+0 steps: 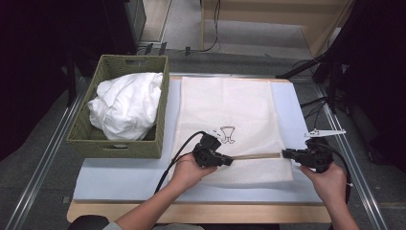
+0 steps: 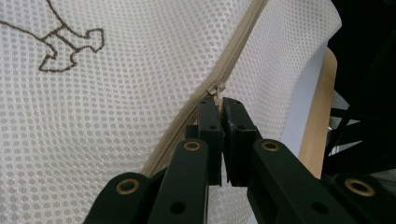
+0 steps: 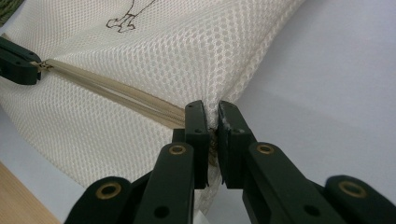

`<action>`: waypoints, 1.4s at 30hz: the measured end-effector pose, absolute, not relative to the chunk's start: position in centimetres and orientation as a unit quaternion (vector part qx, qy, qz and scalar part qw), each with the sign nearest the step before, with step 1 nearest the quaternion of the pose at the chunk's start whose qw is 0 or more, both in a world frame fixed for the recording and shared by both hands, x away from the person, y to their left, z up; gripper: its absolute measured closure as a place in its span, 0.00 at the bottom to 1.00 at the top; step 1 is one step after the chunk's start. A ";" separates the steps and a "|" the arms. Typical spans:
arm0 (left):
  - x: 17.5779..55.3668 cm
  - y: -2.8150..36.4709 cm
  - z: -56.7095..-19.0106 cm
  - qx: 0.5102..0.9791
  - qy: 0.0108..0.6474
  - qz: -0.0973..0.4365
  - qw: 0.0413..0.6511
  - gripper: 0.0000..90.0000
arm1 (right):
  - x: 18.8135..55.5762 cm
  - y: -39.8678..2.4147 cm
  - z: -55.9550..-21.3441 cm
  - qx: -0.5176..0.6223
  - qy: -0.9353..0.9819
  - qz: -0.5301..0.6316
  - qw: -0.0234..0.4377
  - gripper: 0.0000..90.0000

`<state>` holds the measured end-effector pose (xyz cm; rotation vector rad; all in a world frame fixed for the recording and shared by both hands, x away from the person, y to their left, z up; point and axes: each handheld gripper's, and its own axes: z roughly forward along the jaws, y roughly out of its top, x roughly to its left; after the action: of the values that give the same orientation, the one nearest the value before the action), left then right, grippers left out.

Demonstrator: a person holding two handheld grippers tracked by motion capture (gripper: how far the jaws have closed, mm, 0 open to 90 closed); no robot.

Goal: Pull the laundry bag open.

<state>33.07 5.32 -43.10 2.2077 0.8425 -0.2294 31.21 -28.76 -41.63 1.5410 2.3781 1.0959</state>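
On the pale blue mat (image 1: 119,177) I logged a woven basket (image 1: 86,125) holding white cloth (image 1: 127,104), beside it the mesh bag (image 1: 230,110), my left gripper (image 1: 229,161) clamped on its zipper pull (image 2: 217,88), my right gripper (image 1: 286,154) pinching the bag's right edge, bare mat beyond.

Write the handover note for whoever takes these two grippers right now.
Left gripper: shut on the zipper pull.
Right gripper: shut on the mesh bag at its zipper-end edge.
The bag lies flat on the table mat; the basket beside it holds the white laundry.
Done: zipper looks open between the grippers.
Left: probably loading the laundry.
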 end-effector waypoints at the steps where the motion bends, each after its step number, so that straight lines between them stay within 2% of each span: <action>1: 33.1 5.4 -43.1 0.863 0.331 -0.089 0.373 0.98 | 31.2 -28.7 -41.6 0.507 0.782 0.360 0.052 0.95; 6: 33.2 6.3 -43.0 0.858 0.340 -0.093 0.373 0.98 | 31.2 -28.8 -41.7 0.509 0.781 0.359 0.052 0.95; 11: 32.7 6.6 -42.8 0.872 0.338 -0.083 0.344 0.98 | 31.3 -28.7 -41.8 0.510 0.783 0.352 0.052 0.95; 19: 32.2 7.8 -42.9 0.860 0.349 -0.082 0.364 0.98 | 31.3 -28.5 -41.8 0.512 0.785 0.345 0.055 0.95; 42: 32.6 9.6 -42.4 0.855 0.360 -0.082 0.365 0.98 | 31.4 -28.7 -41.8 0.512 0.781 0.354 0.052 0.94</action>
<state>32.58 9.63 -42.42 2.1977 0.9254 -0.2112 31.37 -28.72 -41.82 1.5573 2.3752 1.0781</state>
